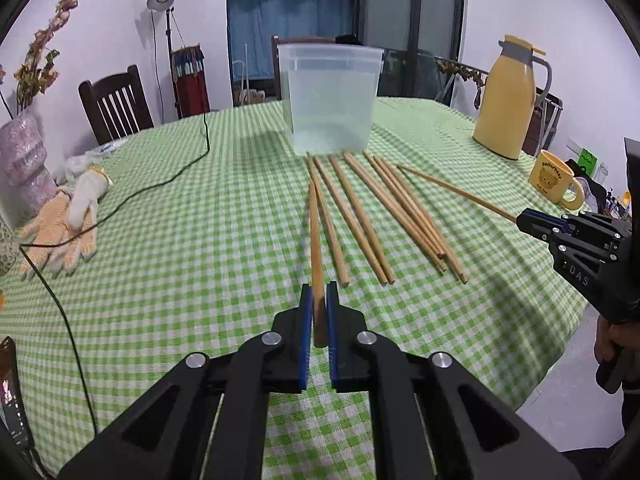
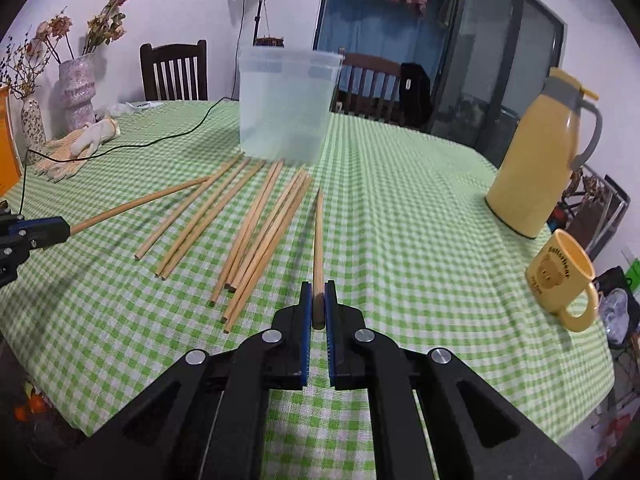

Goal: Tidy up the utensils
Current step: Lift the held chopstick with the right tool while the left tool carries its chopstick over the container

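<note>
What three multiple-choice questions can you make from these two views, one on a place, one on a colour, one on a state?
1. Where does the clear container stand?
A. Just past the far tips of the loose chopsticks
B. On a chair
C. At the near table edge

2. What colour is the jug?
A. Red
B. Yellow
C. Black

3. How are the left tool and the right tool?
A. Both open and empty
B. Each shut on one chopstick
C. One shut, one open

Answers:
1 A: the sticks' far tips end at the container's base.
2 B: its body is yellow, with a grey collar and handle.
3 B: the left tool's chopstick and the right tool's chopstick are each pinched between blue pads.
</note>
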Demonstrator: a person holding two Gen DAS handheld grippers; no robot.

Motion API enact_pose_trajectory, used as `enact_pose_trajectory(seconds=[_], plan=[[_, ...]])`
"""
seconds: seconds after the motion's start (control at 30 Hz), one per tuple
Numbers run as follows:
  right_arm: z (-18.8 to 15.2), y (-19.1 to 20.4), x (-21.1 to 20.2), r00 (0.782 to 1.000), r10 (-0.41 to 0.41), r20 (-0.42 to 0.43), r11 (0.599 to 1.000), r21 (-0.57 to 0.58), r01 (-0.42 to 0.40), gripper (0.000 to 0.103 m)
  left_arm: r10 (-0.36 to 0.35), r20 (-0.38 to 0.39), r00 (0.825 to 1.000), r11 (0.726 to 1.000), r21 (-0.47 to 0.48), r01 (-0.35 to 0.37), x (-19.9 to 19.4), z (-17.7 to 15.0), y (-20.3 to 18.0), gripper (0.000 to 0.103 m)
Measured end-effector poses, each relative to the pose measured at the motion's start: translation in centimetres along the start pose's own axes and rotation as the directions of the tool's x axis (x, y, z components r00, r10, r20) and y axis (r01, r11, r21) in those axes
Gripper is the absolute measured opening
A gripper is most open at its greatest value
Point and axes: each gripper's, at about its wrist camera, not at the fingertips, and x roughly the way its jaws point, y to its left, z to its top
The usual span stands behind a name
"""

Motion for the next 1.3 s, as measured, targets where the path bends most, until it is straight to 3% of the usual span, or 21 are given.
enact_pose_trajectory(seconds=[0.87,1.0,1.3], plan=[[1.0,-1.5,-5.4,0.987,-0.077,0.139,0.997,-0.004,0.078,0.006,0.01,0.194,0.981,0.999,0.03,-0.016,-7.2,3.6,1.2,0.004],[1.6,-1.5,-6.0,0.986,-0.065,0.156,0.997,-0.027,0.07,0.006,-0.019,0.201,0.979,0.999,0.041,0.011,-7.8,4.6,1.4,0.004],[4.3,-1.8,-7.7,0.978,-0.019,0.209,0.995,-0.089,0.038,0.006,0.004,0.245,0.97,0.992,0.123,-0.035,-9.5,7.8,1.6,0.004]])
